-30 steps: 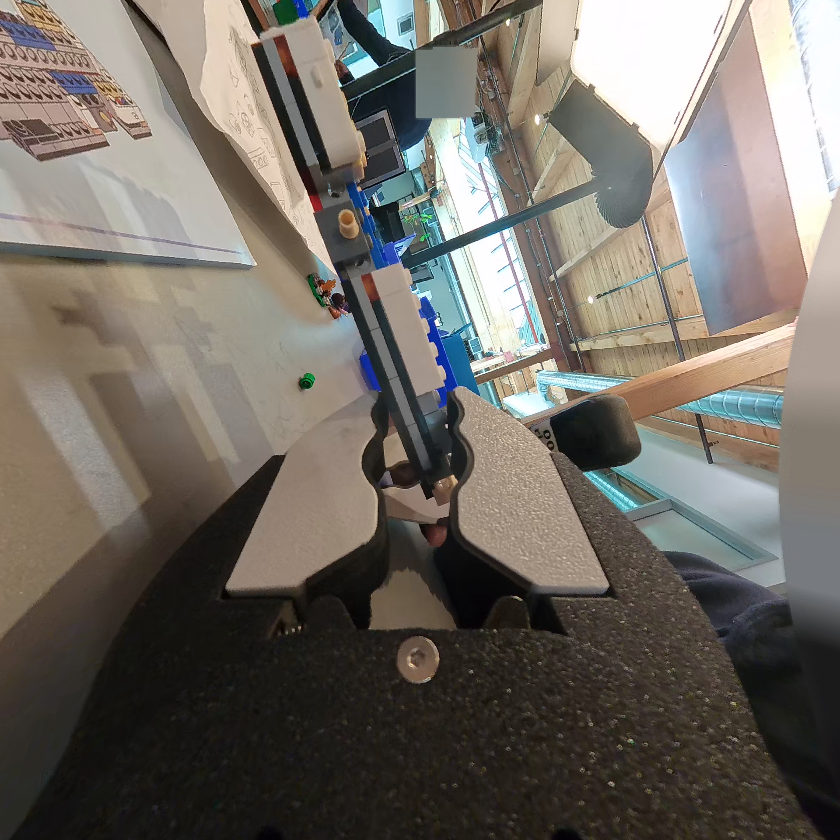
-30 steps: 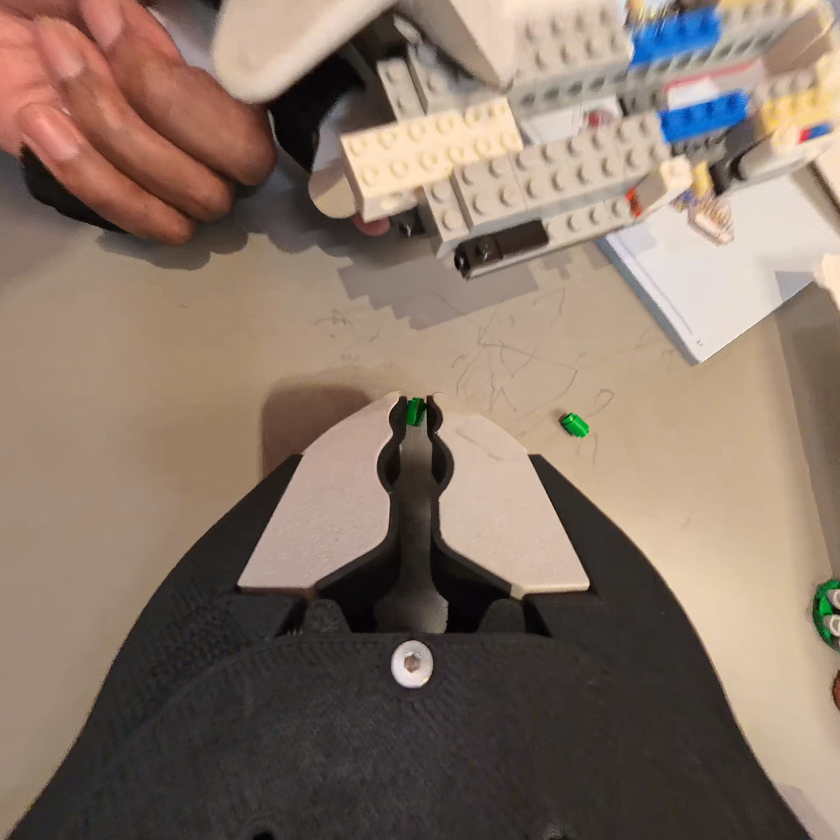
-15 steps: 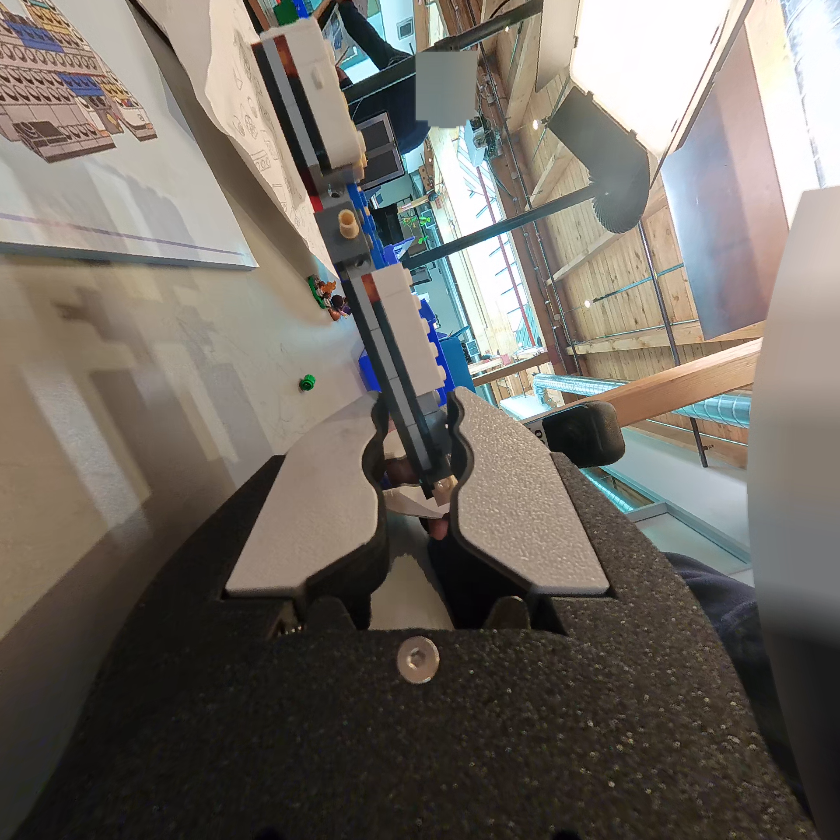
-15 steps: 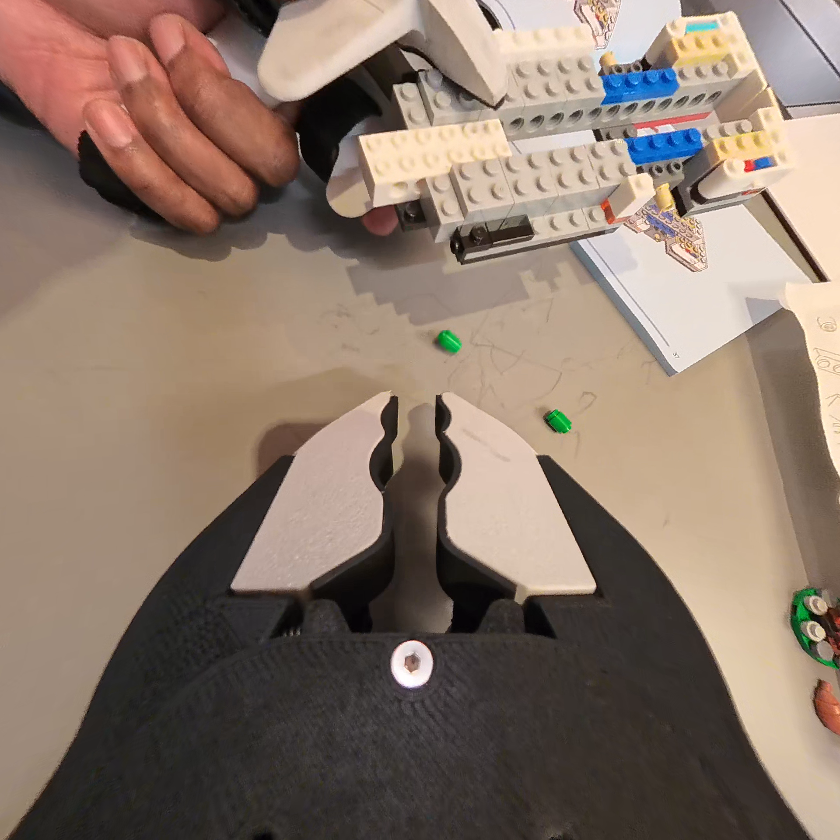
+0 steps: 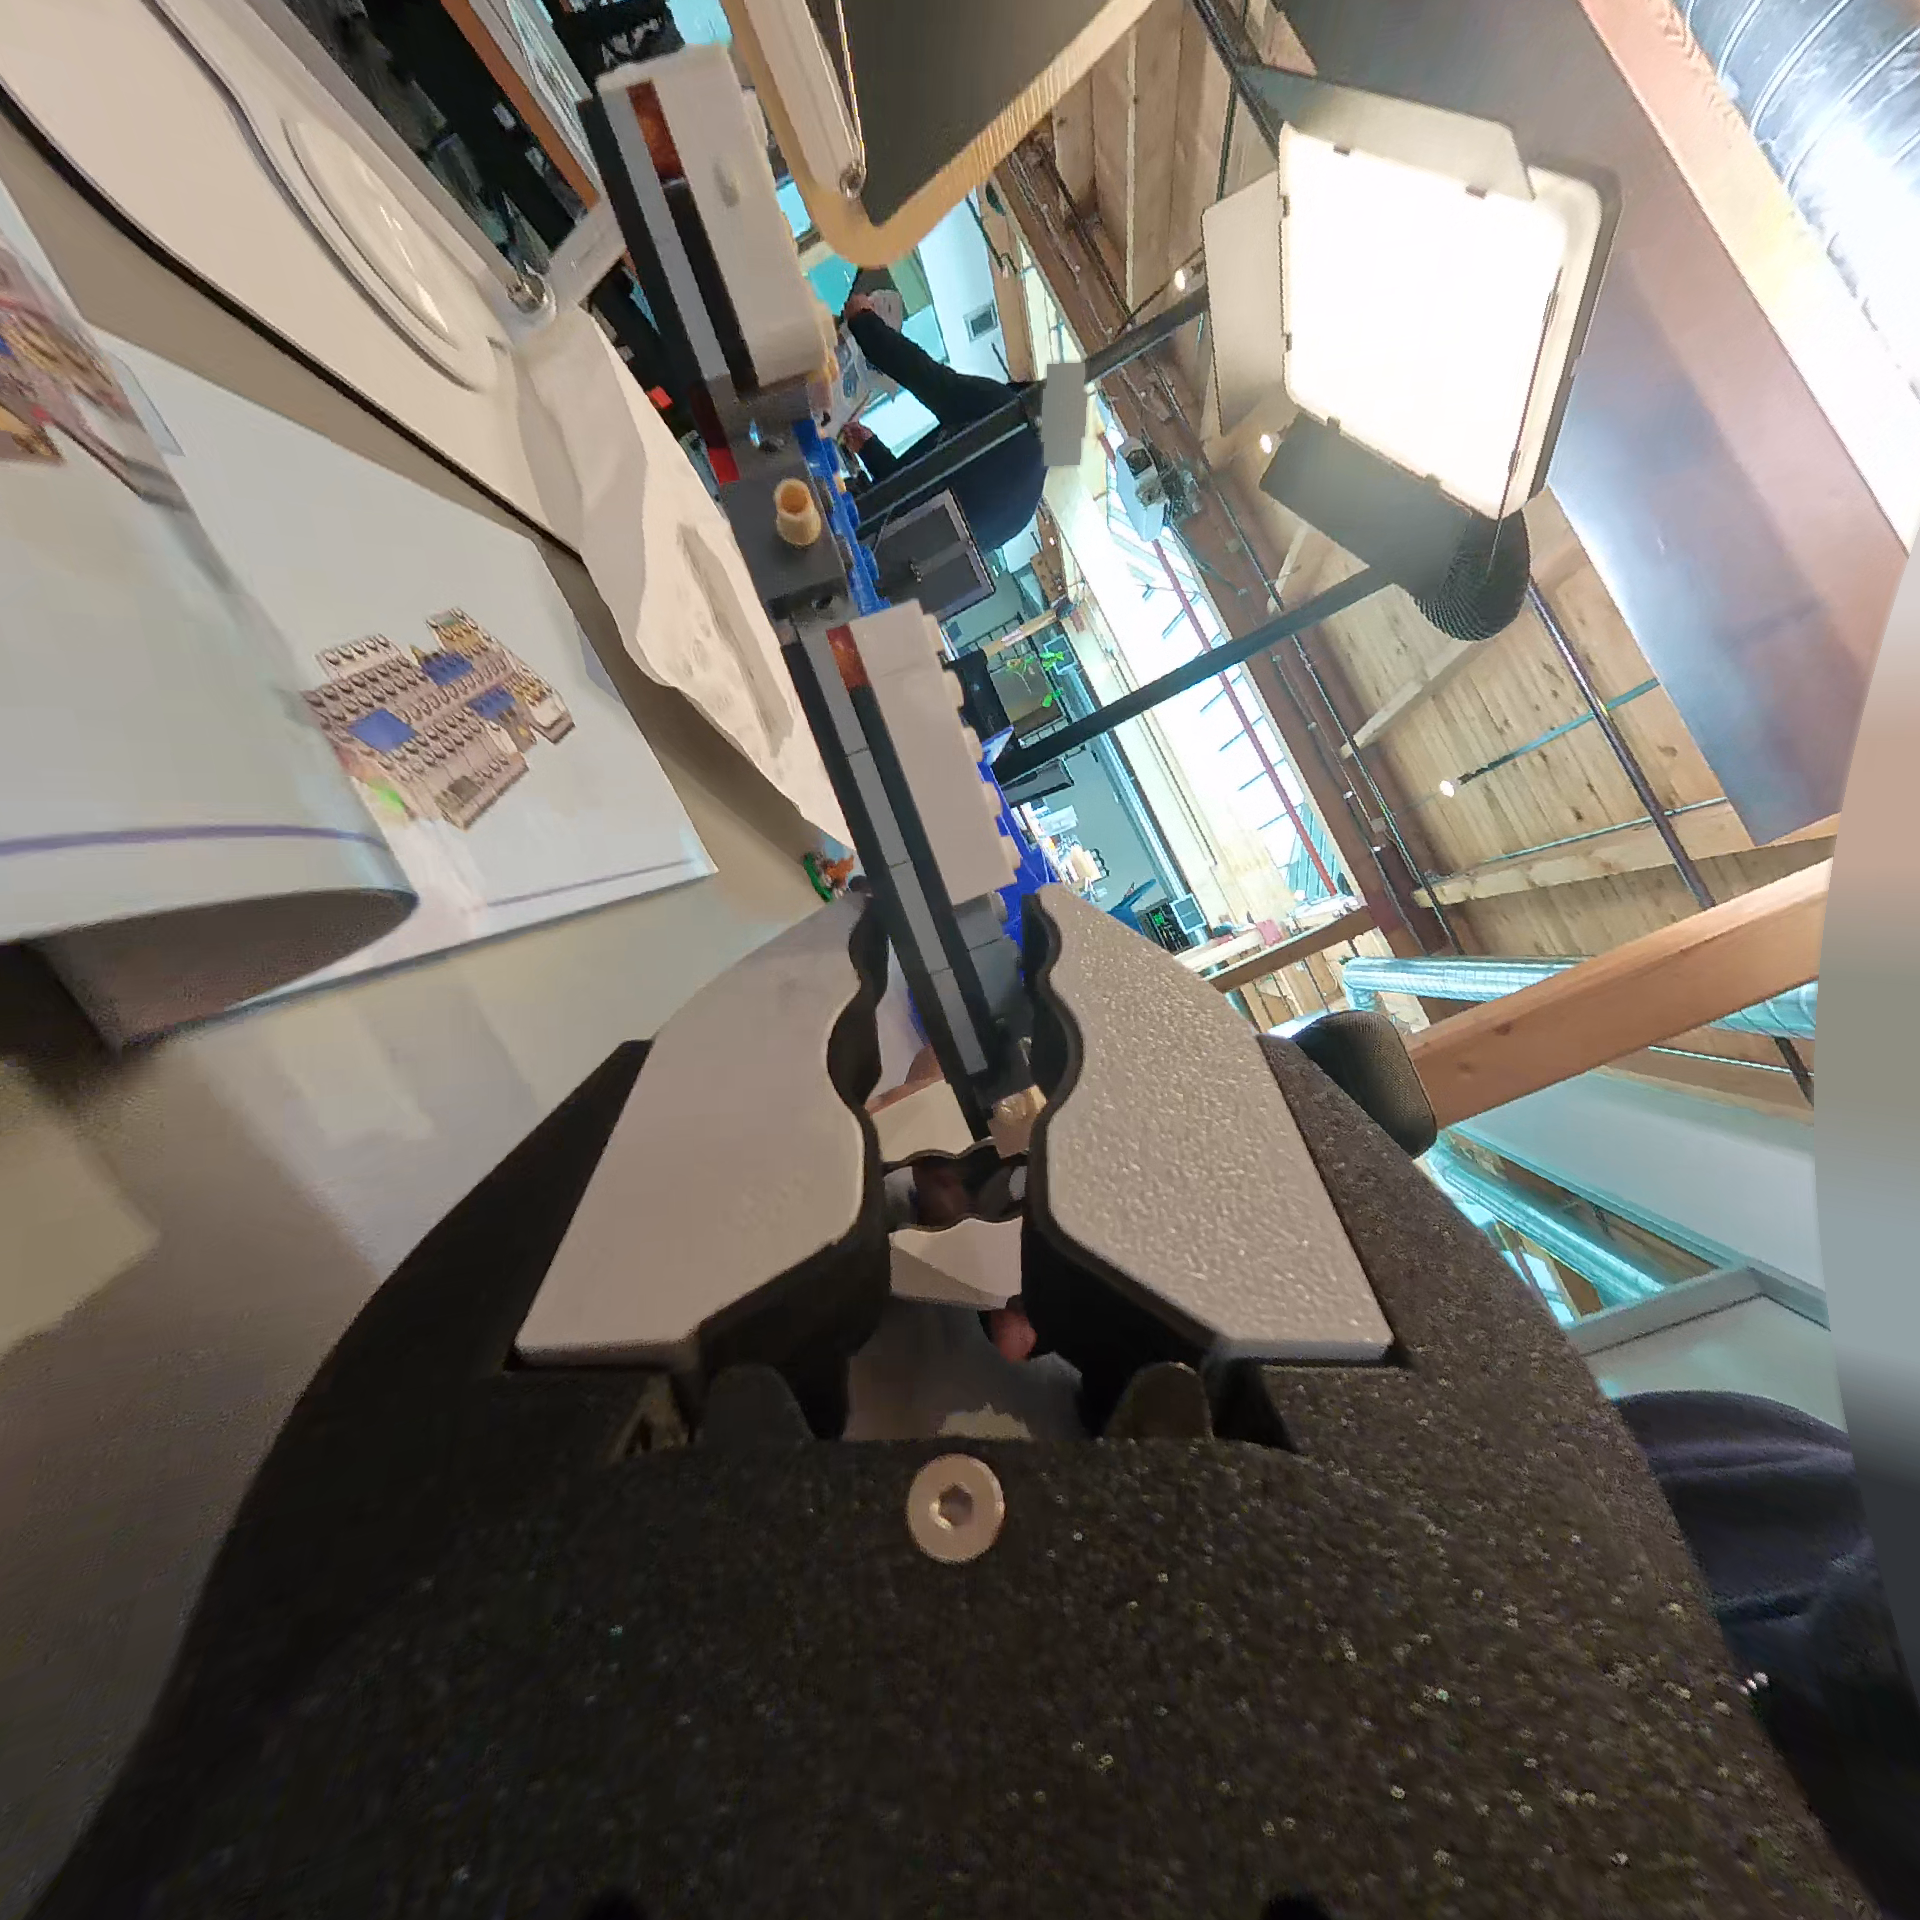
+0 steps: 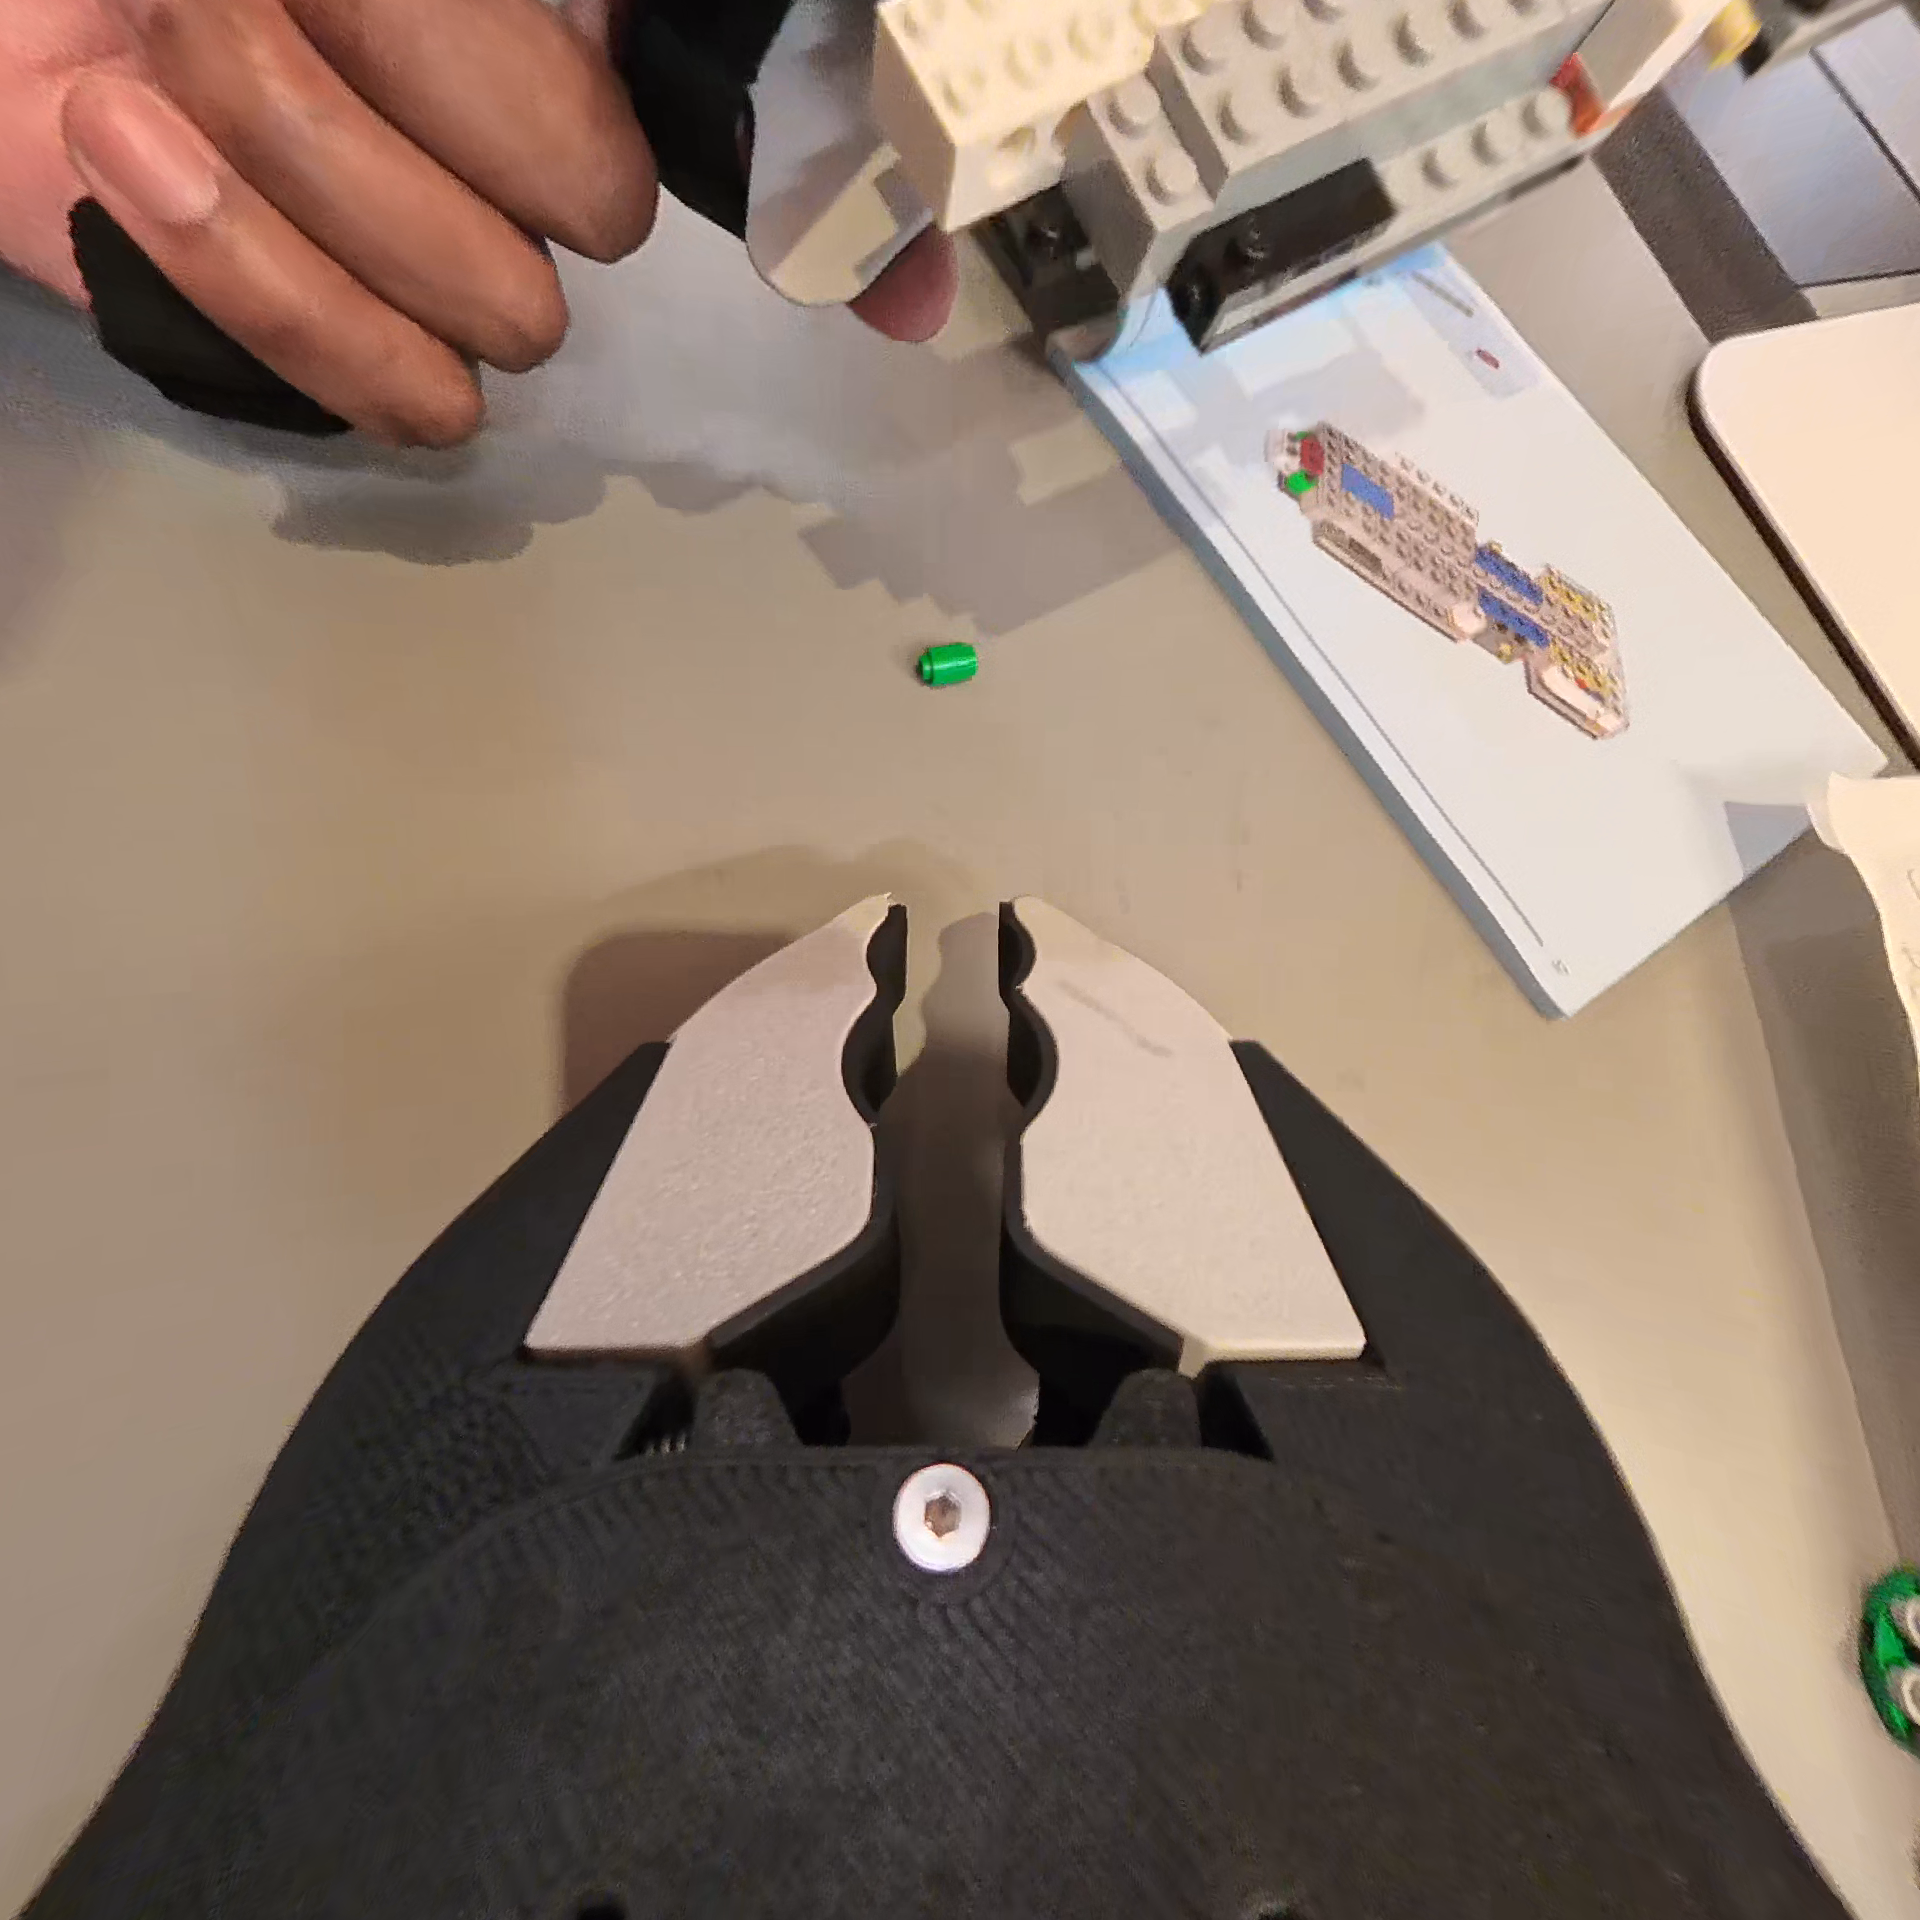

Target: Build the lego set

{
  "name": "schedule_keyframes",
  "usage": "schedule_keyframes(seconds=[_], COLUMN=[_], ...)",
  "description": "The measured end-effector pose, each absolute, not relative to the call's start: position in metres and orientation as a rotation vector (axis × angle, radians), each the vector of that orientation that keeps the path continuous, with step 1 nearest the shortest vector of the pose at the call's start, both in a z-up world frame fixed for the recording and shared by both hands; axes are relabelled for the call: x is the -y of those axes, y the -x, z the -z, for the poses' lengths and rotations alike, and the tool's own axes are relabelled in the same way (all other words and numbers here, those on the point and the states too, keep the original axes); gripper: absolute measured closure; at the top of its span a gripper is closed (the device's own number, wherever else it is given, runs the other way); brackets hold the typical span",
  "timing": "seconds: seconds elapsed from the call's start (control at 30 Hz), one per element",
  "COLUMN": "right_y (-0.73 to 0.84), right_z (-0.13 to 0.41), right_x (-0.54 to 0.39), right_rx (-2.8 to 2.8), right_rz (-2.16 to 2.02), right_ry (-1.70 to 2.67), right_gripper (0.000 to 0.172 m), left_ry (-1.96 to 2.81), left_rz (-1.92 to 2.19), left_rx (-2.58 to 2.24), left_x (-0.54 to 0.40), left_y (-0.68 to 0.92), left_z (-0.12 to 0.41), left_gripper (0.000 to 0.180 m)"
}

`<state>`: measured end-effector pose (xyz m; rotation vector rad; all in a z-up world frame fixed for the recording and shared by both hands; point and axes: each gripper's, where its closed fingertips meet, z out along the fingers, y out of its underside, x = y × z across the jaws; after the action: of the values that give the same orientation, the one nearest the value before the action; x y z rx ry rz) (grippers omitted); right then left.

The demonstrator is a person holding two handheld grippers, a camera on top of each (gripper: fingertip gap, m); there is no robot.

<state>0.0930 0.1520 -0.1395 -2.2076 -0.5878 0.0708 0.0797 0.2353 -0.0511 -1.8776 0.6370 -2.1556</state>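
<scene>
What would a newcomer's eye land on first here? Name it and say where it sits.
First, the long grey, white and black brick model, clamped at its near end in the left hand-held gripper above the table. Next, the lone small green stud on the beige table, ahead of the open, empty right hand-held gripper; the open instruction booklet lies to its right.

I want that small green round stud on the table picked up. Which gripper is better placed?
Right. The right gripper is open and empty, pointing at the small green round stud just ahead. The left gripper is clamped on the grey-and-white brick model.
</scene>
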Motion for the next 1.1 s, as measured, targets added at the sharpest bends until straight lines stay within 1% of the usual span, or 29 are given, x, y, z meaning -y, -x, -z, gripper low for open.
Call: schedule_keyframes(seconds=[0.17,0.27,0.47,0.77,0.9,1.1], right_y=[-0.065,-0.05,-0.035,-0.021,-0.019,-0.031], right_z=[0.132,0.134,0.142,0.151,0.151,0.138], right_x=[-0.183,-0.202,-0.237,-0.254,-0.248,-0.192], right_rx=[0.691,0.812,0.912,1.008,0.999,0.916], right_rz=[-0.122,-0.118,-0.087,-0.115,-0.143,-0.171], right_ry=[2.13,2.116,2.136,2.181,2.199,2.183], right_gripper=[0.152,0.149,0.149,0.159,0.159,0.16], left_ry=[1.86,1.826,1.756,1.761,1.751,1.745], left_rz=[2.167,2.159,2.113,2.084,2.079,2.103], left_rx=[-0.593,-0.589,-0.543,-0.537,-0.566,-0.652], left_x=[-0.25,-0.259,-0.289,-0.302,-0.297,-0.273], left_y=[-0.073,-0.067,-0.049,-0.043,-0.044,-0.053], left_z=[0.042,0.033,0.017,0.02,0.019,0.02], left_gripper=[0.156,0.156,0.156,0.156,0.156,0.156])
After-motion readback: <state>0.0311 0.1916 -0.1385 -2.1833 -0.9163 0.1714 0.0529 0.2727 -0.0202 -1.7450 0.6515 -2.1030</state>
